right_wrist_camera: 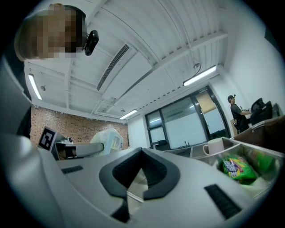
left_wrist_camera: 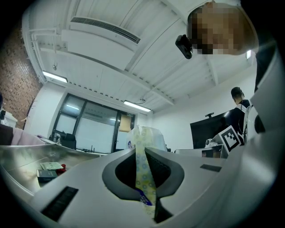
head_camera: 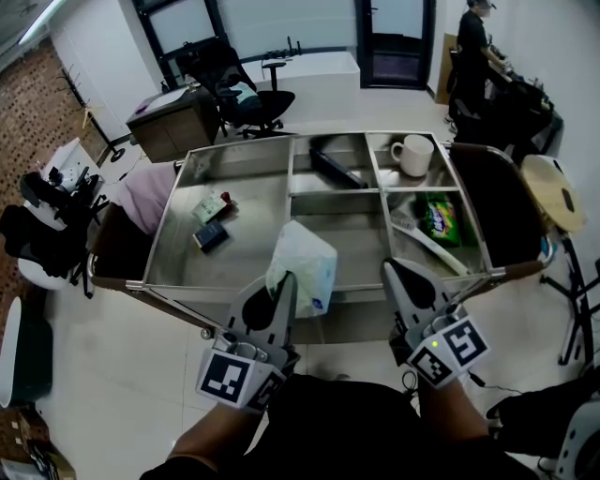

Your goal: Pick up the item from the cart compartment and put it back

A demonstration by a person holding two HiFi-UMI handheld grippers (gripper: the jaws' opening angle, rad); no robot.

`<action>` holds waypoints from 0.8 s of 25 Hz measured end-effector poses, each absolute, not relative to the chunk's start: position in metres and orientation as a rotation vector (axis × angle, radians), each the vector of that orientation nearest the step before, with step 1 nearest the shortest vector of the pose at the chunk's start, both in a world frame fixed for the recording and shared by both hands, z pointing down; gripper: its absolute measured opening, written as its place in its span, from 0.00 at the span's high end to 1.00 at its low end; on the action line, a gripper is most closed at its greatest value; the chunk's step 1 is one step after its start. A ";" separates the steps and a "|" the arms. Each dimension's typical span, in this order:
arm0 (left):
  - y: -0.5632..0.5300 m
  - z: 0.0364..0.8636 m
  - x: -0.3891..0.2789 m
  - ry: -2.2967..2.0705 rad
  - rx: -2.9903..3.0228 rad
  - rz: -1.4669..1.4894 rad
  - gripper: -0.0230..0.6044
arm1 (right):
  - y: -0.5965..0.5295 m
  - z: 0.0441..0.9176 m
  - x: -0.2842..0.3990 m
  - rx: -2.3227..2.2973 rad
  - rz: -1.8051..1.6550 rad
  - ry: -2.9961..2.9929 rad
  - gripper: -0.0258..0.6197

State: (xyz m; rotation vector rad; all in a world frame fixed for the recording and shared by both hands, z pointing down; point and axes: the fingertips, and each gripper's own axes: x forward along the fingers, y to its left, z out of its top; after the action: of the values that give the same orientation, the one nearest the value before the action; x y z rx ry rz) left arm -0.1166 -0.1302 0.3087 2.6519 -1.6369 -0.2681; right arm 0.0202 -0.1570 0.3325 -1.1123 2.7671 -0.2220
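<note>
An office: swivel chair (head_camera: 242,92), wooden desk (head_camera: 174,125) (glass partitions (head_camera: 274,22) behind).

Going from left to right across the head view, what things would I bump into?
Pink cloth → green packet → tissue pack → white mug

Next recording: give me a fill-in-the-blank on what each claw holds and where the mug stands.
1. The left claw is shut on the ____.
2. The right claw is shut and holds ____.
3. The white mug stands in the far-____ compartment of the cart.

Missing words: tissue pack; nothing; right.
</note>
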 end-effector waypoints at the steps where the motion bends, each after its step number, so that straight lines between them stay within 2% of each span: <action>1: -0.130 0.310 -0.117 -1.635 2.652 -0.259 0.96 | -0.157 0.333 0.020 -1.111 -0.226 2.769 0.93; 16: -0.137 0.305 -0.121 -1.645 2.691 -0.182 0.96 | -0.153 0.332 0.019 -1.109 -0.221 2.763 0.93; 20: -0.154 0.299 -0.121 -1.675 2.746 -0.031 0.96 | -0.153 0.329 0.022 -1.122 -0.216 2.753 0.93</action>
State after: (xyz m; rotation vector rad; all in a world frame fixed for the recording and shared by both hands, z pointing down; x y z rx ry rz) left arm -0.1208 -0.1541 0.2993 2.7461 -1.6750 -0.0310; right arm 0.0221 -0.1527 0.3291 -1.1221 2.7527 -0.2160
